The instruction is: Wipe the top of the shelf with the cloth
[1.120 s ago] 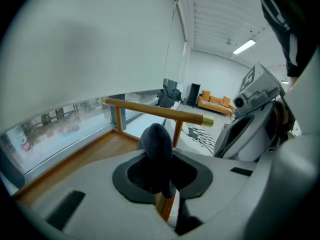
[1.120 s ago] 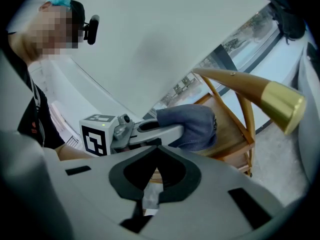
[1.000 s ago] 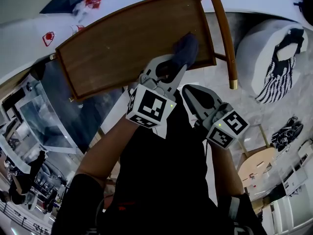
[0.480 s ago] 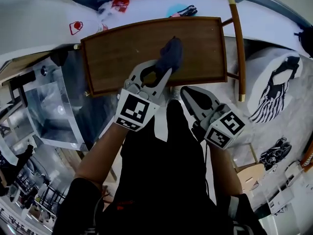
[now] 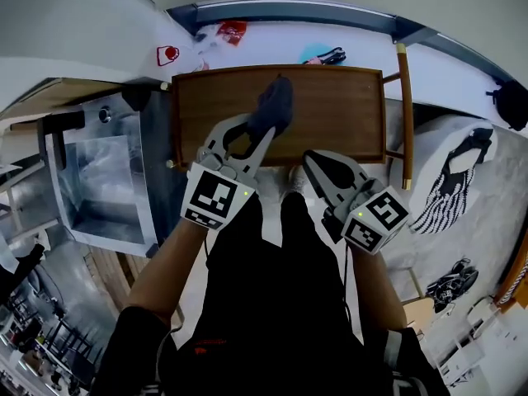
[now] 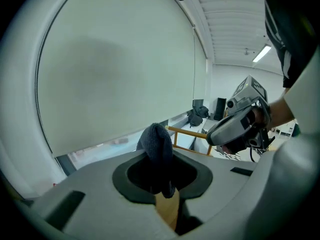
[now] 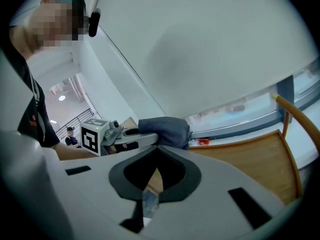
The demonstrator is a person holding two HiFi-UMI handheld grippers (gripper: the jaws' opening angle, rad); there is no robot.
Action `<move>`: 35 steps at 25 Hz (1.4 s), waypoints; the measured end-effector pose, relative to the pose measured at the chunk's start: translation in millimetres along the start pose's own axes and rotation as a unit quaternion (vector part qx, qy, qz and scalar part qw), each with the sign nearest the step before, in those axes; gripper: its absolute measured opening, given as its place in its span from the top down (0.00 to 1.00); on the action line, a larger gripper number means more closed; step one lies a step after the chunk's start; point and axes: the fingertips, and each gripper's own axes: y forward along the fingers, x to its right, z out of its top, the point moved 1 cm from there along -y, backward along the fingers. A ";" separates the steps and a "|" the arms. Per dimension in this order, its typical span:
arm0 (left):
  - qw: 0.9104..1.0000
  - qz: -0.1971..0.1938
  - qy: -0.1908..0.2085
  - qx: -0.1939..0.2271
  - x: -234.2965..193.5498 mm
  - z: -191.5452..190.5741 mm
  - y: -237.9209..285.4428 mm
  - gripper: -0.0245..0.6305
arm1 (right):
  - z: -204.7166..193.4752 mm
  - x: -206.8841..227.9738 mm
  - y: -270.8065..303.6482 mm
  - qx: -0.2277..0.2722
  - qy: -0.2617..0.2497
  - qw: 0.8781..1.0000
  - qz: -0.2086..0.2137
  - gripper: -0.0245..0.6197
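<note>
The shelf's top is a brown wooden tray (image 5: 338, 110) with a raised rim, straight ahead of me. A dark blue-grey cloth (image 5: 273, 106) lies bunched over its middle, a little left of centre. My left gripper (image 5: 259, 132) is shut on the cloth (image 6: 157, 146), which sticks out past the jaw tips. My right gripper (image 5: 316, 163) is shut on nothing and hangs at the tray's near edge, right of the left one. From the right gripper (image 7: 158, 153) view, the cloth (image 7: 167, 130) and left gripper (image 7: 122, 138) show above the wooden top (image 7: 250, 156).
A steel and glass cabinet (image 5: 99, 176) stands left of the shelf. A yellow wooden rail (image 5: 404, 114) runs along its right side, with a white rounded seat and striped fabric (image 5: 458, 180) beyond. Small red-marked items (image 5: 233, 31) lie on the white ledge behind.
The left gripper has carried the cloth from the tray's right near corner leftward and farther in, towards the middle. The right gripper has stayed by the near edge.
</note>
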 end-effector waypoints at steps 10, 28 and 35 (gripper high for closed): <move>0.999 0.032 0.012 0.020 -29.1 32.6 -62.1 0.86 | 47.0 -45.3 10.2 0.012 -0.052 0.999 0.010 0.96; 0.994 0.071 0.034 0.077 -58.2 93.0 -135.0 0.86 | 122.9 -109.9 24.4 0.048 -0.152 0.987 0.018 0.96; 0.994 0.056 0.050 0.080 -54.2 96.6 -156.5 0.86 | 138.3 -127.3 32.4 0.060 -0.168 0.984 0.016 0.96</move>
